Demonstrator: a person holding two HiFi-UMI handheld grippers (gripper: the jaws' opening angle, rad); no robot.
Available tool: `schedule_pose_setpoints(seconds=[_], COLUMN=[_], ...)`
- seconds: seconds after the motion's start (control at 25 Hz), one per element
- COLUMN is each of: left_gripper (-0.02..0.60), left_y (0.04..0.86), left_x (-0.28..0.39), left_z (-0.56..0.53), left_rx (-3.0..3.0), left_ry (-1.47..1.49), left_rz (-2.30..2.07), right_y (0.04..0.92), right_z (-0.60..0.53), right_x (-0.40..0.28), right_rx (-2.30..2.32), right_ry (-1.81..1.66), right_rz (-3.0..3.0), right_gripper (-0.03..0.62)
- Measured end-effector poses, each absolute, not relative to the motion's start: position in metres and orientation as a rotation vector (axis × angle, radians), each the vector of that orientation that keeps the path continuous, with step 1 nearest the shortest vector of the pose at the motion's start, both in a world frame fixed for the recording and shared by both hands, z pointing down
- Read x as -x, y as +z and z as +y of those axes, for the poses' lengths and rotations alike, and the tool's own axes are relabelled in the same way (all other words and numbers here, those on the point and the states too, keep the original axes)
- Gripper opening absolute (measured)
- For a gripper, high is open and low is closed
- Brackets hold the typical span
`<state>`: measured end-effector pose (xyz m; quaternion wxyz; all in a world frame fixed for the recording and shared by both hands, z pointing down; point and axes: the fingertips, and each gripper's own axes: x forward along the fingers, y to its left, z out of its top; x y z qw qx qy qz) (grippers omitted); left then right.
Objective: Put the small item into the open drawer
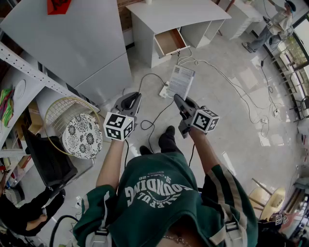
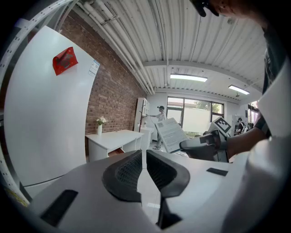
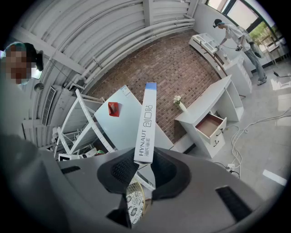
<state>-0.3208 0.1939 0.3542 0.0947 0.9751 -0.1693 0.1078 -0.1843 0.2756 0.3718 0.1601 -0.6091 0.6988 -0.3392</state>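
Ahead, one drawer (image 1: 170, 41) stands open; loose cables (image 1: 218, 67) cross the floor between. The right gripper (image 1: 177, 98) clamps the single flat box (image 1: 180, 81); the left gripper (image 1: 134, 98) is closed, empty.

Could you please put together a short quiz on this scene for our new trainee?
1. Which gripper holds the white box? A) left B) right C) neither
2. True or false: the drawer of the white desk stands open.
3. Fill in: the left gripper has ____ between its jaws.
Key: 1 B, the right gripper is clamped on the box's lower end. 2 True. 3 Nothing, its jaws stand together.
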Motion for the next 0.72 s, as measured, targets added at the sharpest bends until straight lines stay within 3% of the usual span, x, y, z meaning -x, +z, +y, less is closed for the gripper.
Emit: schedule_pose_setpoints(seconds=[0.72], left_gripper=[0.043], left_y=[0.36], left_x=[0.3125], left_z=[0.192], left_rx=[-2.893], left_ry=[0.345], left_rz=[-0.482], right_y=[0.3703], right_z=[0.2756], right_x=[0.179], right_rx=[1.723], right_ry=[-0.964], right_rz=[1.991], right_gripper=[0.098])
